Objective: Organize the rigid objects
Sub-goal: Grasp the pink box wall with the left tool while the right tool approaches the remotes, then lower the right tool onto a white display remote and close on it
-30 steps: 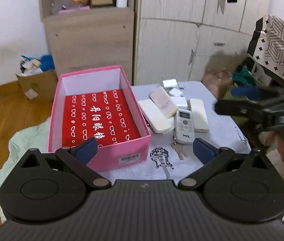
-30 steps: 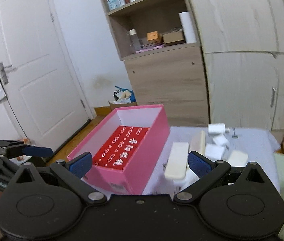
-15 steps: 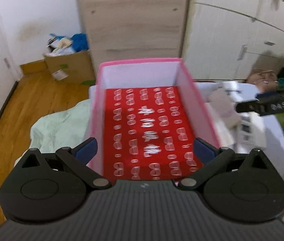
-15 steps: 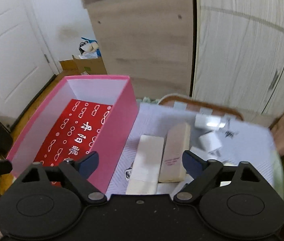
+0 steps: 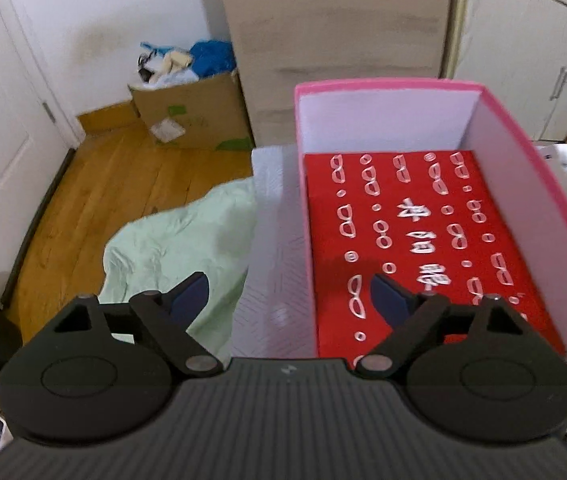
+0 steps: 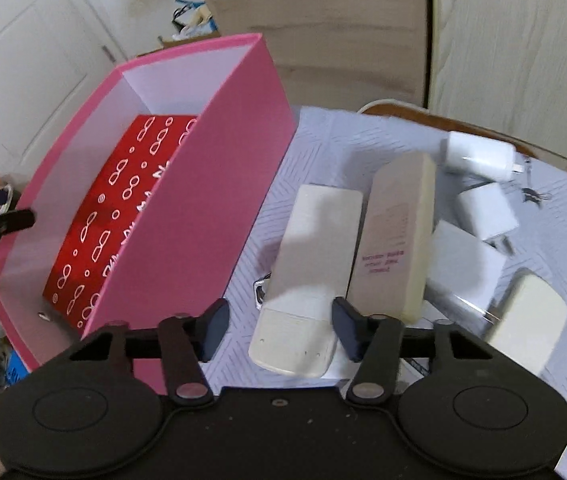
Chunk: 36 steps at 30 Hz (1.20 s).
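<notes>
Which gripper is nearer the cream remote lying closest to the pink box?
Right. The right gripper straddles the cream remote's near end; the left gripper straddles the pink box's left wall.

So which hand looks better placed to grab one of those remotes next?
The right. Its jaws, just closing, straddle the near end of a cream remote beside the pink box, not yet pressing it. The left gripper hangs over the box's left wall, no remote in its view.
</notes>
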Available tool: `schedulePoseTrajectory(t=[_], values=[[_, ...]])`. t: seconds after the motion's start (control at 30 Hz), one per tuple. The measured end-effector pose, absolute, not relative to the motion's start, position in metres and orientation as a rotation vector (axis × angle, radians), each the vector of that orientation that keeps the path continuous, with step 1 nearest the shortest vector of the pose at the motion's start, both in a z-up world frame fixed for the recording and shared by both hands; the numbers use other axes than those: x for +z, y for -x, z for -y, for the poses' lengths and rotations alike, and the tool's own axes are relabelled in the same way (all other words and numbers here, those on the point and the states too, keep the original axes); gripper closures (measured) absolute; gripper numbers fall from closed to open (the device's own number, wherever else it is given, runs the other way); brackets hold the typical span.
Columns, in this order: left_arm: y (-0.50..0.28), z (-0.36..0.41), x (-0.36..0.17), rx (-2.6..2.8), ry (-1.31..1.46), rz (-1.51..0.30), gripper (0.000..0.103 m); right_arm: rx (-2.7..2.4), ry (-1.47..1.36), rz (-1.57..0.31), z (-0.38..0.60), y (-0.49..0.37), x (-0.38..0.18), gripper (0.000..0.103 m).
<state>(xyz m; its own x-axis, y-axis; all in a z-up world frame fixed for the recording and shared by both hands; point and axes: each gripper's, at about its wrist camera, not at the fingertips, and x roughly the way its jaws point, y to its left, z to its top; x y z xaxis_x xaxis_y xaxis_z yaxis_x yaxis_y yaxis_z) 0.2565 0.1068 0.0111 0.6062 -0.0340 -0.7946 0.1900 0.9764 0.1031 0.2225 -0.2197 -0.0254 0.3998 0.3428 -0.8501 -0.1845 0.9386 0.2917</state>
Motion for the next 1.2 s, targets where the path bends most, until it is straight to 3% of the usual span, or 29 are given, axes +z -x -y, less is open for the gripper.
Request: schedulePoseTrajectory(t=[0.03,0.1,0.23,0.3,0.37,0.47,0.63,0.7,0.9,1.2], values=[[-0.262,-0.106,0.007,-0.129,-0.179,-0.922,0.017,0.326,-0.169,-1.112,0.222,-0.225,-0.027,0.049],[-0.27,-0.103,0.001,-0.128,-0.182,-0.929,0.033,0.316,-0.203,-1.126,0.228,-0.229,-0.031,0.05],[-0.276,-0.096,-0.005,-0.144,-0.189,-0.935,0.051,0.301,-0.212,-1.15,0.229,-0.232,-0.038,0.05],[-0.28,-0.096,-0.009,-0.113,-0.189,-0.951,0.077,0.301,-0.223,-1.157,0.229,-0.234,-0.04,0.051],[-0.284,-0.1,-0.012,-0.09,-0.147,-0.986,0.082,0.306,-0.236,-1.166,0.231,-0.237,-0.042,0.051],[-0.289,-0.11,-0.016,-0.119,-0.028,-1.042,0.1,0.318,-0.247,-1.176,0.234,-0.238,-0.043,0.051],[-0.284,-0.105,-0.014,-0.122,-0.059,-1.021,0.101,0.317,-0.268,-1.23,0.234,-0.238,-0.05,0.048],[-0.284,-0.108,-0.015,-0.122,-0.051,-1.018,0.101,0.314,-0.275,-1.242,0.234,-0.238,-0.054,0.04],[-0.285,-0.109,-0.016,-0.117,-0.039,-1.019,0.101,0.344,-0.294,-1.197,0.232,-0.239,-0.057,0.033],[-0.283,-0.105,-0.015,-0.118,-0.056,-1.017,0.1,0.3,-0.177,-1.179,0.217,-0.236,-0.055,0.041]])
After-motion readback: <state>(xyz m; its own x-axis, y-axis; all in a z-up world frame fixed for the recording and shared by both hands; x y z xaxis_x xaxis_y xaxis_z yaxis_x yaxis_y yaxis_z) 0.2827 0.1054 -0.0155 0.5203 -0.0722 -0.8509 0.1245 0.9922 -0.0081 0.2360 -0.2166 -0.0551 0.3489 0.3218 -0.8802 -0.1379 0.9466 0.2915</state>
